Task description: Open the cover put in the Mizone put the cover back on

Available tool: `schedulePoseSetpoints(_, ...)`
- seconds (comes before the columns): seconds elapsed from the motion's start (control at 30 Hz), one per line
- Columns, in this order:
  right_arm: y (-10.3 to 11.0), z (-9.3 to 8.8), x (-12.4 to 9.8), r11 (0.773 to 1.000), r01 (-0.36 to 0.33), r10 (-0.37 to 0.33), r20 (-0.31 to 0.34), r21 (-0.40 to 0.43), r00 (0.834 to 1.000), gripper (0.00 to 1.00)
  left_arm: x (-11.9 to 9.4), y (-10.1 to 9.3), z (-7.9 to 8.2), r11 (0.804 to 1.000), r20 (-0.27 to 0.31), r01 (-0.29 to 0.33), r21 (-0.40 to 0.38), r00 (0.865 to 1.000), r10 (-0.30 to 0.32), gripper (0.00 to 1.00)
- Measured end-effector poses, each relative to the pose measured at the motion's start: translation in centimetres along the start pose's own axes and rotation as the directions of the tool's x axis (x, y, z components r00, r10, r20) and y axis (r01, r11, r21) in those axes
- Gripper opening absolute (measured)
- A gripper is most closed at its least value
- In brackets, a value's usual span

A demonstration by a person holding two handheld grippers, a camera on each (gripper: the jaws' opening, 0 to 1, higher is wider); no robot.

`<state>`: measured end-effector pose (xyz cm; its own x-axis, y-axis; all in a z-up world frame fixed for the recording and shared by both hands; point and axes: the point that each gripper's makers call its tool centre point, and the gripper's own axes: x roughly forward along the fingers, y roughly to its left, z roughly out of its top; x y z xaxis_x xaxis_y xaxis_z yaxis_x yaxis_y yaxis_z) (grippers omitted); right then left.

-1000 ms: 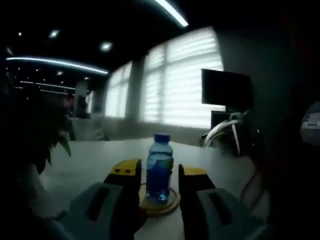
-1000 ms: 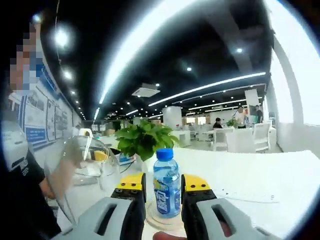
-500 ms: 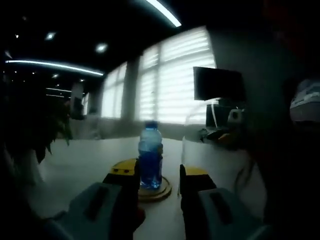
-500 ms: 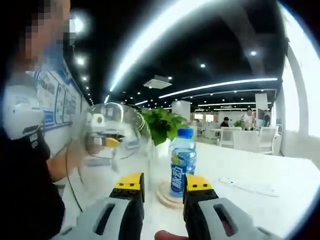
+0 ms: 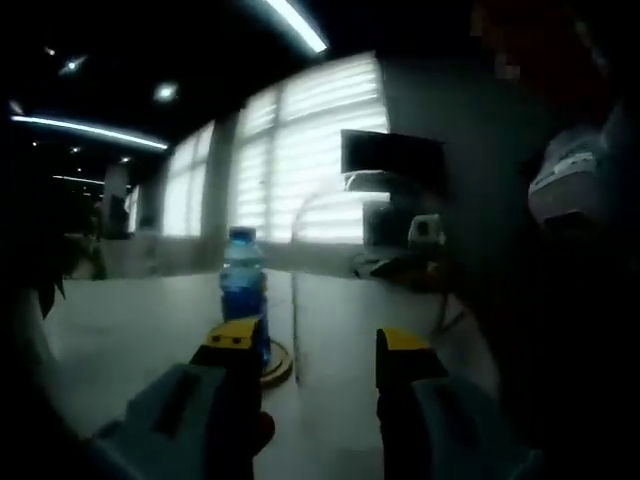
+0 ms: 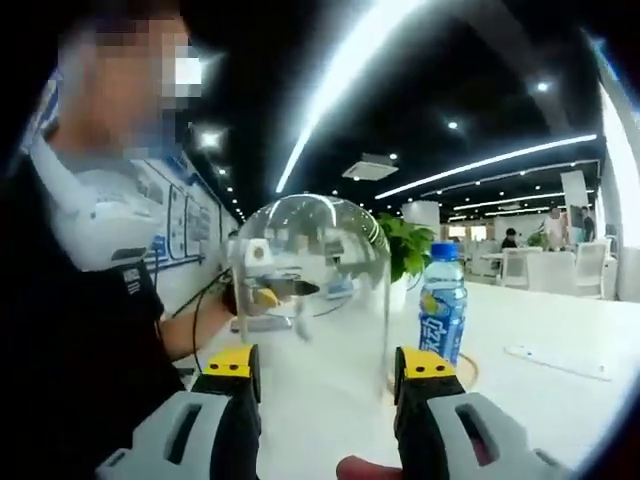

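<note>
Being judged as midway: Mizone bottle (image 6: 441,302) is standing on its coaster (image 5: 277,366) on the desk (image 6: 540,385) | clear cover (image 6: 310,290) is being seen between right hand-held gripper's (image 6: 328,366) wide jaws, grip unclear | left hand-held gripper (image 5: 312,347) wide, empty | covering is being left.

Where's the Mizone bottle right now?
In the right gripper view the Mizone bottle stands on its round base, just right of the clear dome cover.
</note>
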<state>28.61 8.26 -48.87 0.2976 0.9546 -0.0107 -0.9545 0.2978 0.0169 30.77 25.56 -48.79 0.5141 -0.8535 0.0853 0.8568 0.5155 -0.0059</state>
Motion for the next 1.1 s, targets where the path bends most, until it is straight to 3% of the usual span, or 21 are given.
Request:
schedulePoseSetpoints(0.07,0.2,0.0,0.3,0.999,-0.026,0.025,0.022,0.022,0.999,0.49,0.0,-0.2,0.1,1.0,0.007,0.007,-0.015,1.0,-0.007,0.38)
schedulePoseSetpoints(0.27,-0.4,-1.8,1.7,0.998,-0.033,0.034,-0.014,0.054,0.999,0.51,0.1,-0.3,-0.2,0.999,0.011,0.014,-0.051,1.0,-0.014,0.39)
schedulePoseSetpoints(0.33,0.0,-2.0,2.3,0.996,-0.051,0.052,-0.013,0.067,0.999,0.54,0.0,-0.4,-0.8,0.998,-0.025,0.016,-0.065,1.0,-0.018,0.39)
schedulePoseSetpoints(0.43,0.2,-2.1,2.8,0.994,-0.06,0.061,-0.01,0.086,0.998,0.57,-0.1,-0.1,-1.0,0.999,-0.032,-0.002,-0.037,0.999,0.001,0.39)
schedulePoseSetpoints(0.5,0.3,-2.1,3.2,0.995,-0.064,0.065,-0.009,0.081,0.998,0.58,-0.2,-0.7,-0.6,0.998,-0.006,0.032,-0.052,0.999,-0.033,0.35)
schedulePoseSetpoints(0.57,0.3,-2.0,3.6,0.995,-0.065,0.066,-0.01,0.081,0.998,0.61,0.0,-1.0,0.1,0.999,0.033,0.042,-0.007,0.999,-0.041,0.21)
schedulePoseSetpoints(0.6,0.4,-1.9,3.8,0.994,-0.068,0.069,-0.01,0.083,0.998,0.62,0.0,-0.8,-0.2,0.999,0.018,0.027,-0.021,0.999,-0.026,0.21)
schedulePoseSetpoints(0.67,0.7,-1.9,4.1,0.995,-0.073,0.074,-0.013,0.074,0.997,0.63,0.1,-0.3,0.0,1.0,0.03,-0.001,-0.01,1.0,0.001,0.26)
schedulePoseSetpoints(0.77,0.7,-1.8,4.2,0.996,-0.068,0.069,-0.013,0.051,0.998,0.65,0.0,-1.3,-0.1,0.995,0.047,0.061,-0.074,0.997,-0.057,0.25)
schedulePoseSetpoints(0.83,0.7,-1.8,4.3,0.996,-0.069,0.069,-0.012,0.049,0.998,0.66,0.1,-2.0,-0.1,0.994,0.055,0.088,-0.071,0.995,-0.084,0.3)
schedulePoseSetpoints(1.0,0.7,-2.0,4.5,0.996,-0.074,0.075,-0.014,0.044,0.997,0.67,0.8,-2.1,-0.9,0.998,-0.005,0.06,-0.008,0.998,-0.06,0.54)
schedulePoseSetpoints(1.1,0.5,-2.3,4.8,0.995,-0.082,0.083,-0.023,0.054,0.996,0.68,1.1,-2.3,-1.3,0.996,-0.024,0.077,-0.041,0.997,-0.078,0.56)
